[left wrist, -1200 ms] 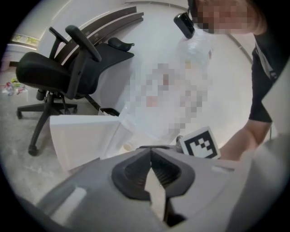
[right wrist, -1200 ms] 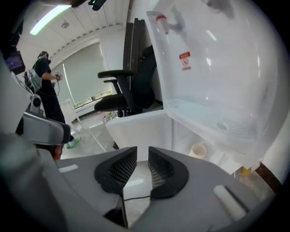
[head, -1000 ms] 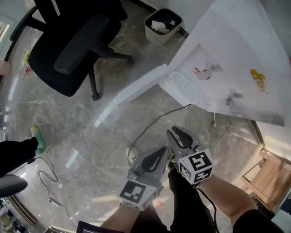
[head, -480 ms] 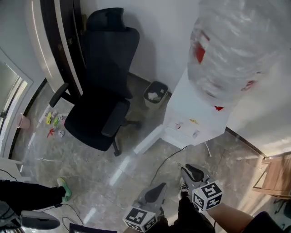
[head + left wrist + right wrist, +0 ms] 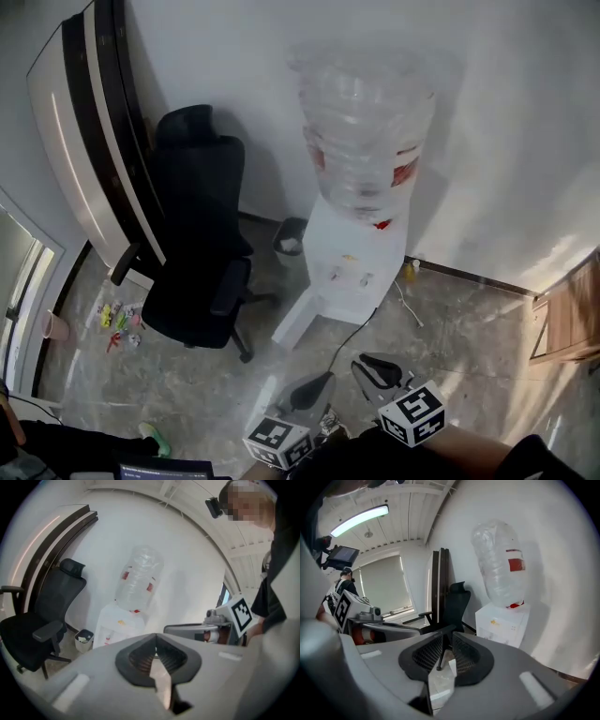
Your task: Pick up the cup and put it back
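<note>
Blk chair (image 5: pixel 200 272), wht dispenser (image 5: pixel 339 270)

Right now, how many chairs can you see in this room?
1. A black office chair stands left of the water dispenser, with the small bin between them. Others could be hidden outside the pictures.

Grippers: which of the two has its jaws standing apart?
The right gripper: its jaws, which have just been closing, show an empty gap, while those of the left gripper touch at the tips.
</note>
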Motion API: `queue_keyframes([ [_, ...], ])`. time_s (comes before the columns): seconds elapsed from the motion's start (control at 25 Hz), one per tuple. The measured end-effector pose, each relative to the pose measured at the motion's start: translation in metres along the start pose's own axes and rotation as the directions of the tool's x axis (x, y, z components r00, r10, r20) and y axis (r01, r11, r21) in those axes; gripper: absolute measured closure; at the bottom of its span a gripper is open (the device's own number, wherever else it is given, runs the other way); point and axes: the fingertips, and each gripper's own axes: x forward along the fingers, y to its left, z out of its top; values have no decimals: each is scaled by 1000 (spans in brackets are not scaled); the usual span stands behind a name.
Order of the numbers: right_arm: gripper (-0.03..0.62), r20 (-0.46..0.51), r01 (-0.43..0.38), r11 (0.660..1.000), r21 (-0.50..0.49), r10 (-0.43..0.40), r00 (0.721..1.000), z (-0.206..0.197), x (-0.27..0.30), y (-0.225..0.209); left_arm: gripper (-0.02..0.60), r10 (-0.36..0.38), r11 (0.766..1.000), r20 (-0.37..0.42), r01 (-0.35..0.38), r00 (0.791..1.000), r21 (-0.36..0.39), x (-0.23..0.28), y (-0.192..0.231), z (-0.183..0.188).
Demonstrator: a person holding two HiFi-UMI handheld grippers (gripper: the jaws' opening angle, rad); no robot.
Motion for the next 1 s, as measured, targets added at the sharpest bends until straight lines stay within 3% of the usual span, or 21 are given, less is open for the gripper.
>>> queue_keyframes([
  [0.28, 523, 119, -41, 999, 0, 41, 992, 10, -93, -3, 578, -41, 999, -8, 41, 999, -8, 23, -83, -9],
  [0.6, 528, 153, -93, 992, 84, 80, 985, -28, -186, -10, 578, -40, 999, -29, 39, 999, -34, 25, -180, -42],
  [1.0, 528, 169, -143, 984, 103, 124, 978, -47, -232, 8, 578, 8, 1000, -16, -8, 1000, -22, -6, -215, -65],
])
